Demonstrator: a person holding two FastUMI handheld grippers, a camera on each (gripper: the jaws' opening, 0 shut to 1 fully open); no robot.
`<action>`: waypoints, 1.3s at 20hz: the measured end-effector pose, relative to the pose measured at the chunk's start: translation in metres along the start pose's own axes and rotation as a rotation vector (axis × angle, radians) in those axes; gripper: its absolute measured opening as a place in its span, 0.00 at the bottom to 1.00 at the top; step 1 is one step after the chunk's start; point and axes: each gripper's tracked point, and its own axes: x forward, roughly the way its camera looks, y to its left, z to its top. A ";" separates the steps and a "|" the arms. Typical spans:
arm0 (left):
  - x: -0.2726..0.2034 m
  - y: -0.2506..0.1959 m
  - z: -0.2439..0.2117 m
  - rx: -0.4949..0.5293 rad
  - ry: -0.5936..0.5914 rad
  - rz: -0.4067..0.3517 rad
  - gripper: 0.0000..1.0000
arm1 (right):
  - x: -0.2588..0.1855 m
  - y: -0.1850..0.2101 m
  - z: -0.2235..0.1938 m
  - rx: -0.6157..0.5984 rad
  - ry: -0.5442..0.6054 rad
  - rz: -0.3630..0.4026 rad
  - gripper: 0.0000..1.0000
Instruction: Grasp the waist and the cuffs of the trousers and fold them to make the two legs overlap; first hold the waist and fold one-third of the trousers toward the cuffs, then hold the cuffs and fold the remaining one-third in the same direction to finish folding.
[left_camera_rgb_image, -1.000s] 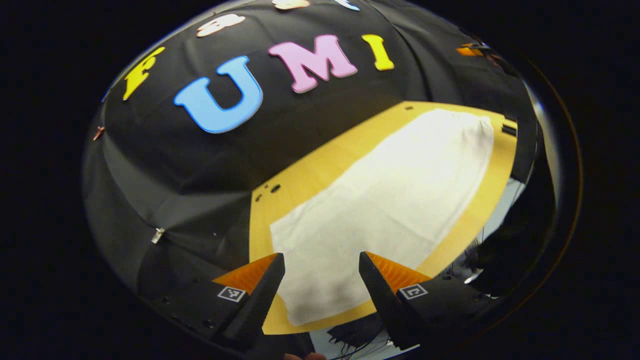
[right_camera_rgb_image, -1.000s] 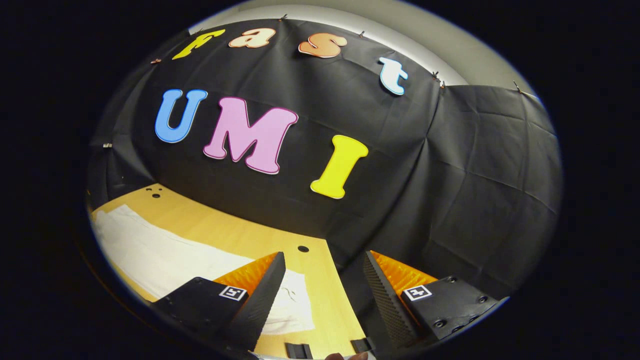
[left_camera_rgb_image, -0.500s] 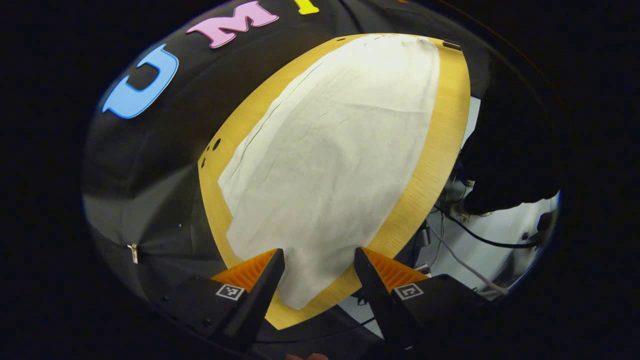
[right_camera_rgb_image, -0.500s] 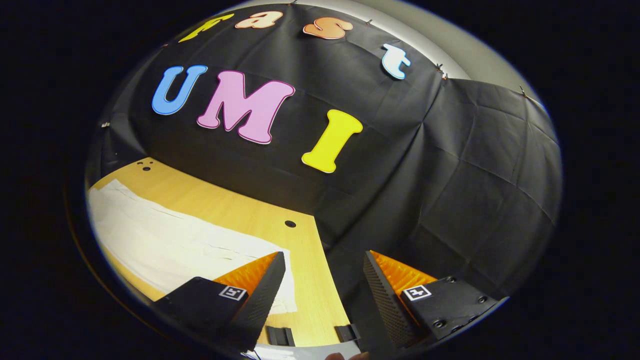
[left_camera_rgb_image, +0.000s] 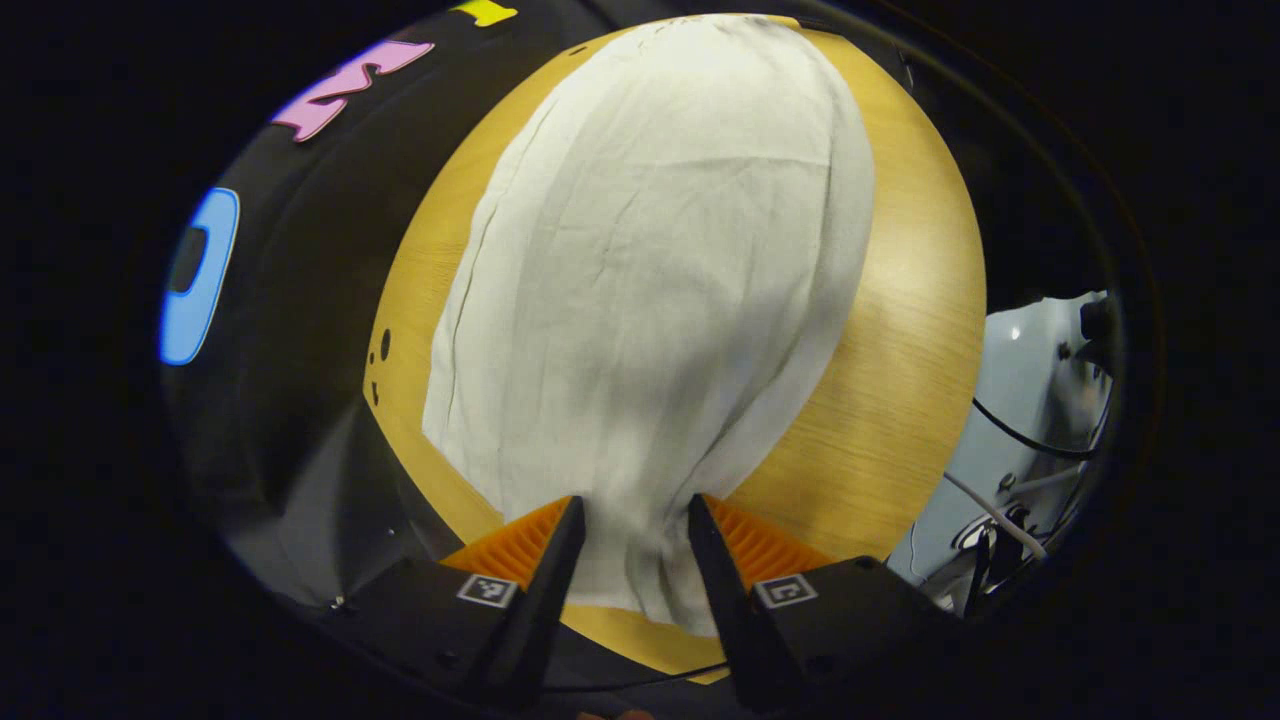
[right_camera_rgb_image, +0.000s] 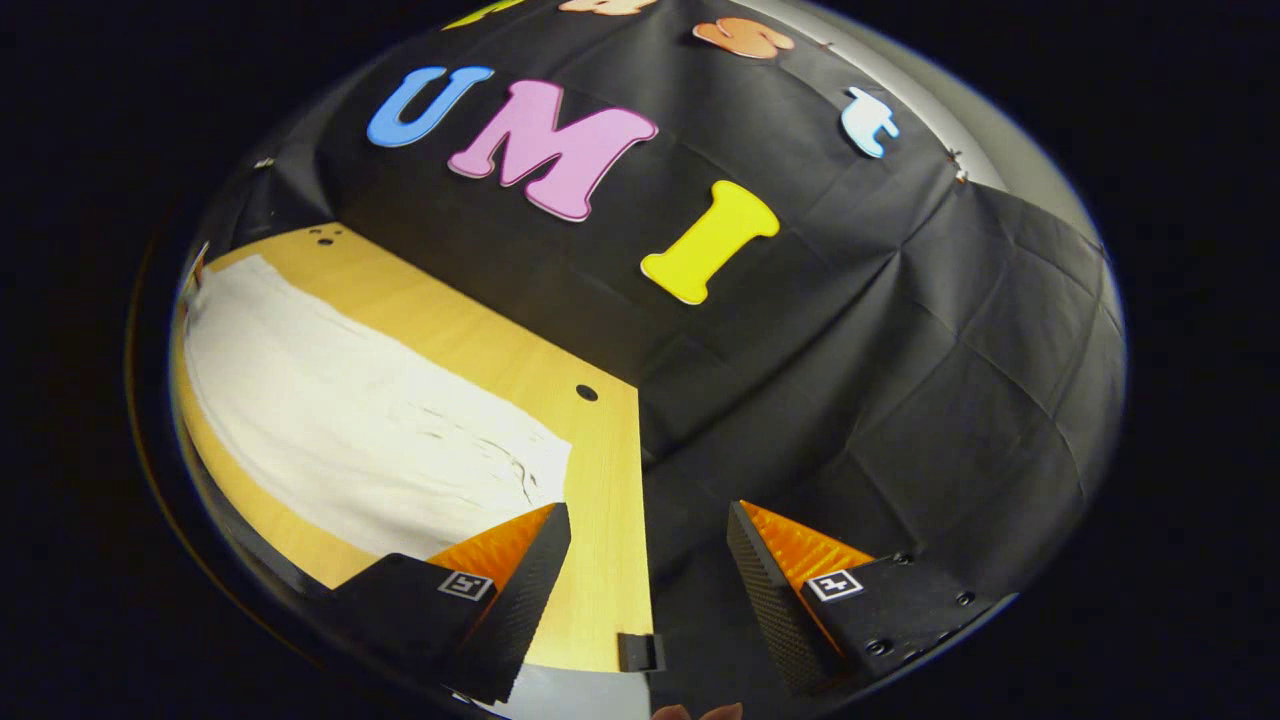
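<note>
White trousers (left_camera_rgb_image: 650, 280) lie flat and lengthwise on the wooden table (left_camera_rgb_image: 900, 350). In the left gripper view their narrow near end runs down between the fingers of my left gripper (left_camera_rgb_image: 636, 515), which is open and straddles the cloth close to the table's near edge. The right gripper view has the trousers (right_camera_rgb_image: 340, 420) at the left, with their gathered, wrinkled end nearest. My right gripper (right_camera_rgb_image: 648, 520) is open with nothing in it. It hovers over the table's (right_camera_rgb_image: 600, 480) right edge, just right of that end.
Black cloth walls stand behind and beside the table. Pale floor with cables (left_camera_rgb_image: 1010, 440) lies off the table's right side. A round hole (right_camera_rgb_image: 586, 392) marks one table corner, and a dark clip (right_camera_rgb_image: 640, 650) sits on the near edge.
My left gripper has tipped down and moved in over the trousers' narrow end, its fingers drawing closer together around the cloth. My right gripper has tilted down toward the table's corner, staying open.
</note>
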 end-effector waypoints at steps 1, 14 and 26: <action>0.004 0.004 0.003 0.017 0.010 -0.007 0.61 | 0.007 0.005 -0.005 -0.045 0.004 0.027 0.97; 0.015 0.018 0.009 -0.030 0.135 -0.026 0.06 | 0.088 0.121 -0.115 -0.810 0.026 0.604 1.00; 0.015 0.017 0.012 -0.086 0.156 -0.057 0.06 | 0.119 0.163 -0.155 -0.870 0.219 0.917 0.92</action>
